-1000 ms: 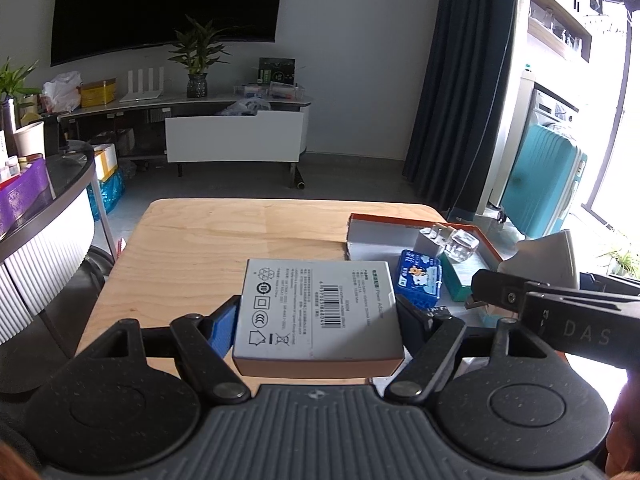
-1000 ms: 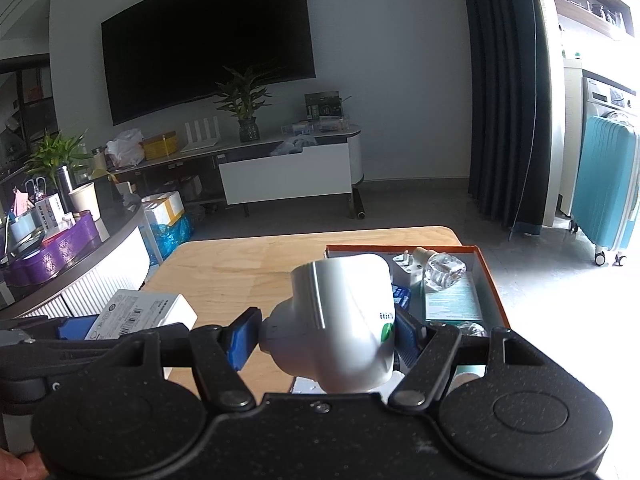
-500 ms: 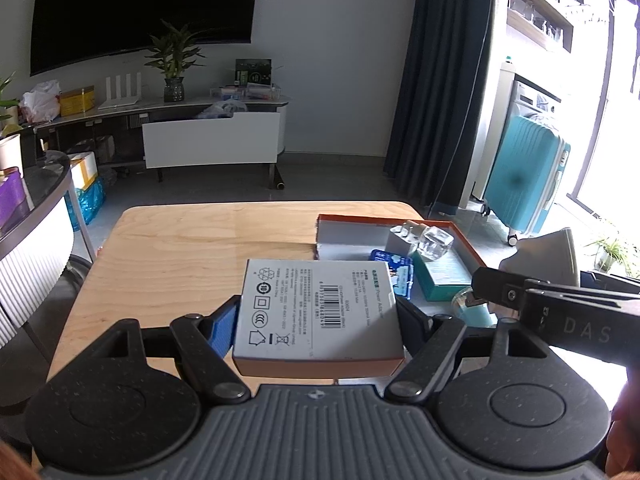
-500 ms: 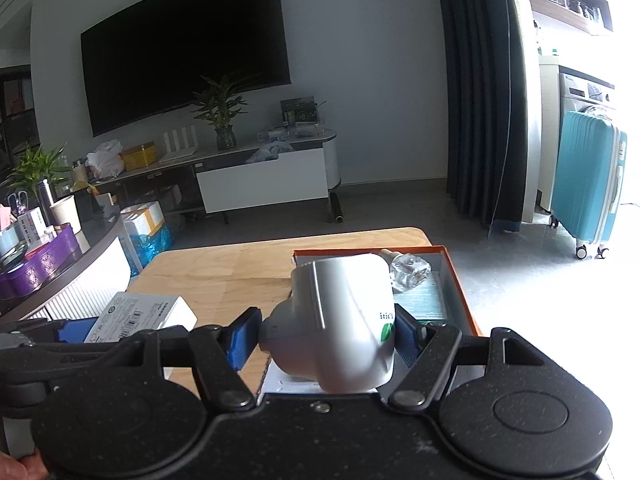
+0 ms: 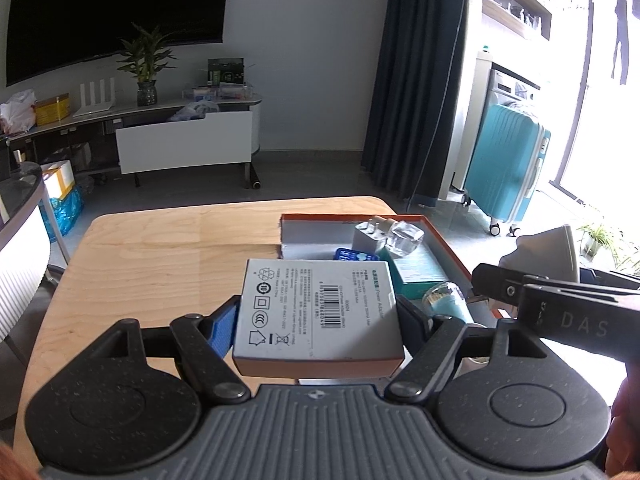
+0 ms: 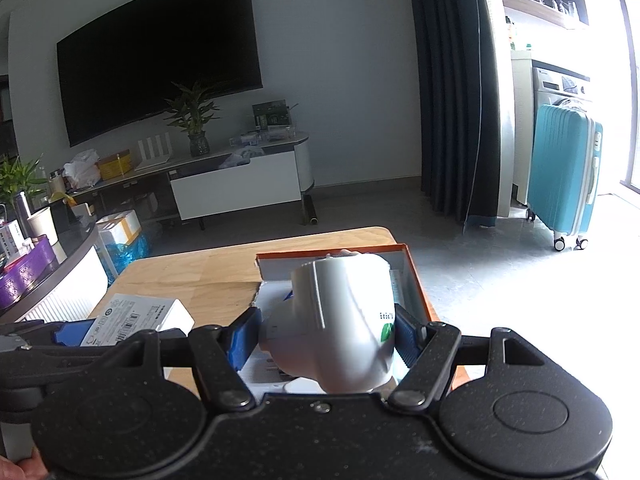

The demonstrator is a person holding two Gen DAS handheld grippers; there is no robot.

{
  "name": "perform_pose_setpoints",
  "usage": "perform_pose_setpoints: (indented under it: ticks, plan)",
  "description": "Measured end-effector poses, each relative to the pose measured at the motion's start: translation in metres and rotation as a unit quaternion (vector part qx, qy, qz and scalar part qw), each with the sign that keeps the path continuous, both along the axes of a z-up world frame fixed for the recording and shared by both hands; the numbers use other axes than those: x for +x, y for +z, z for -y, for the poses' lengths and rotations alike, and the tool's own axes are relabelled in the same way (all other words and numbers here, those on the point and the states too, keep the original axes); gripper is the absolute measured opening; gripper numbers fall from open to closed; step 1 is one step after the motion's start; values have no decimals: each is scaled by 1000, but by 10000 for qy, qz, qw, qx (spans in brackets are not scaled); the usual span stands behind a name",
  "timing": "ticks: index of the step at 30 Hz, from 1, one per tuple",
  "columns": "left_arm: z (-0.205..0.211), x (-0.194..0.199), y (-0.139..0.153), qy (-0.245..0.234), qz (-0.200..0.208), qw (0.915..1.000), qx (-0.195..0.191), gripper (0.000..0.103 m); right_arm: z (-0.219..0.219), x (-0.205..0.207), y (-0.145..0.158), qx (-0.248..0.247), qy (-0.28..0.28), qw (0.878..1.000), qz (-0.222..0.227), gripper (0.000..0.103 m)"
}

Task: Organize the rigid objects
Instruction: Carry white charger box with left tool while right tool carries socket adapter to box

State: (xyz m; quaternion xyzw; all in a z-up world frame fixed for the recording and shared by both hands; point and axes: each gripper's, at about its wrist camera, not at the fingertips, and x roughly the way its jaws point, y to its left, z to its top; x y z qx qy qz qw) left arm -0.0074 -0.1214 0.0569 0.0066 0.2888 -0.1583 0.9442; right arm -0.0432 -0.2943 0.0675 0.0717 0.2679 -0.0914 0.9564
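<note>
Clearly the left gripper clamps a stiff, light power-adapter box by its side walls — a firm hold. Right gripper pinches a smooth, rounded white container — likelier to slip.

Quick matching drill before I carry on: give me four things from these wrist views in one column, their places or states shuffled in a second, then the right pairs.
Things:
1. white adapter box
2. white cup-shaped container
3. clear bottle
4. orange-edged tray

Places or states:
A. lying inside the tray, towards its far end
B. clamped in the right gripper
C. resting on the wooden table, at its right side
D. clamped in the left gripper, barcode label up

Pairs: 1-D, 2-B, 3-A, 4-C
</note>
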Motion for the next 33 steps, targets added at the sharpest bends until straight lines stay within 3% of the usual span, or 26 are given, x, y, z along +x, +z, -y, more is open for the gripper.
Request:
perform_pose_setpoints:
  ticks: [14,33]
  plan:
    - [21,11,-9,-277,-156,9995,42,79,30,1,-3,-4,-329,9994,-54,82]
    - [49,37,-20,-531,-394,9977,112,79,52,44,-8,-16,-245,9993,-277,82]
